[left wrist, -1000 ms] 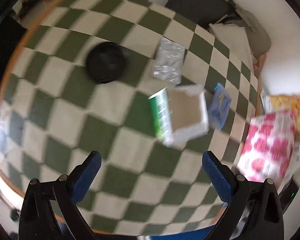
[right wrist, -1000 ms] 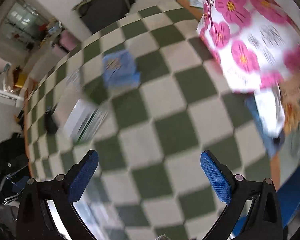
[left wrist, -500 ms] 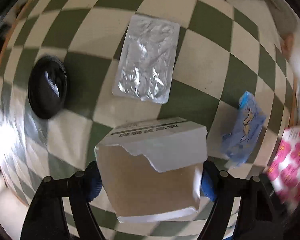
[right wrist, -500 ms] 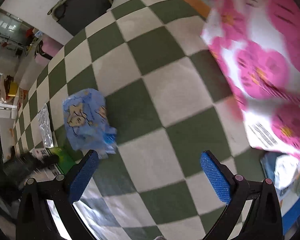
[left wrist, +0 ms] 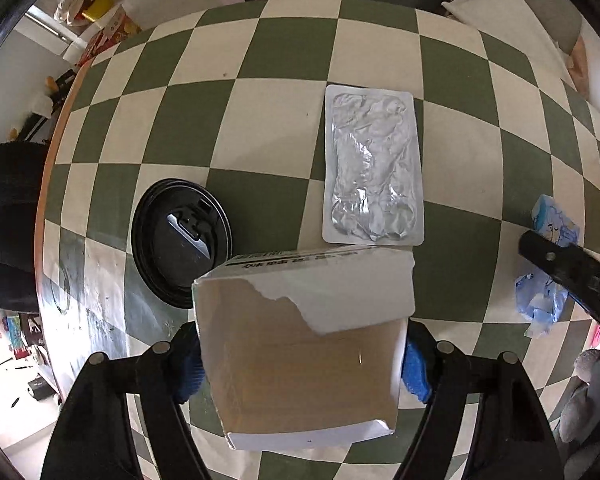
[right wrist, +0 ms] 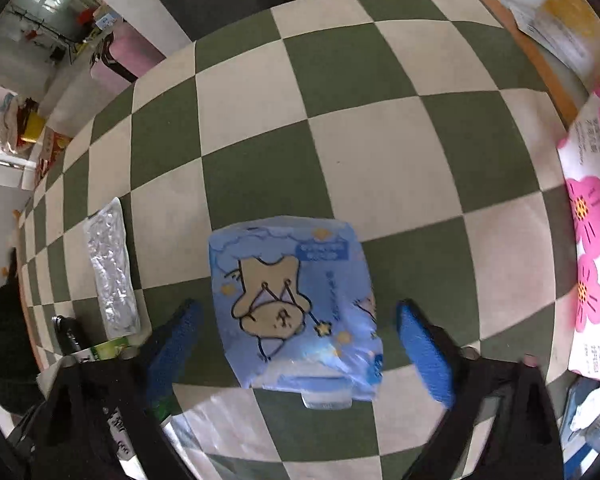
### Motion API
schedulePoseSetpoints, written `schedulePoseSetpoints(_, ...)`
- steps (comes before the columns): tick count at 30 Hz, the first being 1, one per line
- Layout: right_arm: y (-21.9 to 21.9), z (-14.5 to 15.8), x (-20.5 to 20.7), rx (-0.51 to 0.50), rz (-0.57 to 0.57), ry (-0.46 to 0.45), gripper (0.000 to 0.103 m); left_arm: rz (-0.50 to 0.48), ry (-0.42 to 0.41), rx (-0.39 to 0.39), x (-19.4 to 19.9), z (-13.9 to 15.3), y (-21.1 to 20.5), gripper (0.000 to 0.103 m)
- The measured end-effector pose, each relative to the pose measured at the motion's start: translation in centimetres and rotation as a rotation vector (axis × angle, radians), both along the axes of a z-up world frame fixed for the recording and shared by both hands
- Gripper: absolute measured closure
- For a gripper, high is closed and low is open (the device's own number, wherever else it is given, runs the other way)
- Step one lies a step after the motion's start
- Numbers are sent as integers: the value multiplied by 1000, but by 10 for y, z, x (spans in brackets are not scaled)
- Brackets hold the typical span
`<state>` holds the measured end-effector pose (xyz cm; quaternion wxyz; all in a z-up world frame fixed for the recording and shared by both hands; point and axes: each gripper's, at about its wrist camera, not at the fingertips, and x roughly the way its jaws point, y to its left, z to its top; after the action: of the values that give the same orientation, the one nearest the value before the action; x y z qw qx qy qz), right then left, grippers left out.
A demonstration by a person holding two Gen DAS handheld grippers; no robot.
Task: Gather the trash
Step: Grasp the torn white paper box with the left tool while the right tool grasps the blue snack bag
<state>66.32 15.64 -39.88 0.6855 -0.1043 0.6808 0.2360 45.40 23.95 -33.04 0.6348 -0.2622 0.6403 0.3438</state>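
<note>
A torn white cardboard box (left wrist: 320,280) with a brown inside sits between the blue pads of my left gripper (left wrist: 302,364), which is shut on its two sides and points straight down at the checked tablecloth (left wrist: 260,60). A crumpled blue wrapper with a cartoon bear (right wrist: 296,304) lies on the cloth between the fingers of my right gripper (right wrist: 300,344). Its jaws are closing, with a small gap still showing on each side of the wrapper. The same wrapper (left wrist: 544,304) appears at the right edge of the left wrist view, partly behind a black finger (left wrist: 568,276) of the right gripper.
A silver foil pack (left wrist: 374,164) lies just beyond the box, and a black cup lid (left wrist: 180,240) sits to its left. A white bag with pink flowers (right wrist: 592,240) stands at the right table edge. Room clutter surrounds the round table.
My left gripper came down over the torn box and closed on it. My right gripper swept across the table and lowered over the blue wrapper, and its jaws have narrowed.
</note>
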Motion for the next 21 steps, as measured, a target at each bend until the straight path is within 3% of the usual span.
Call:
schedulePoseSetpoints(1,2,-2,-1,-10,6,-1,27,-2,-1,3,2,0,2,28)
schedulePoseSetpoints(3,6,-3,-3,-20,19,-13,31,-12,-6,13,1,8,3,28)
schedulePoseSetpoints(5,10,2,-9,-21,44,-47,50,-23,-16,27,-2,15,0,28)
schedulePoseSetpoints(6,10,4,-13,-21,53,-53,53,-30,-23,32,-3,19,-3,28)
schedulePoseSetpoints(14,-14,36,-49,45,61,-76,56,-81,-105,80,-28,58,-35,28)
schedulePoseSetpoints(21,-61,83,-119,110,90,-133,56,-132,-219,102,-96,96,-67,28)
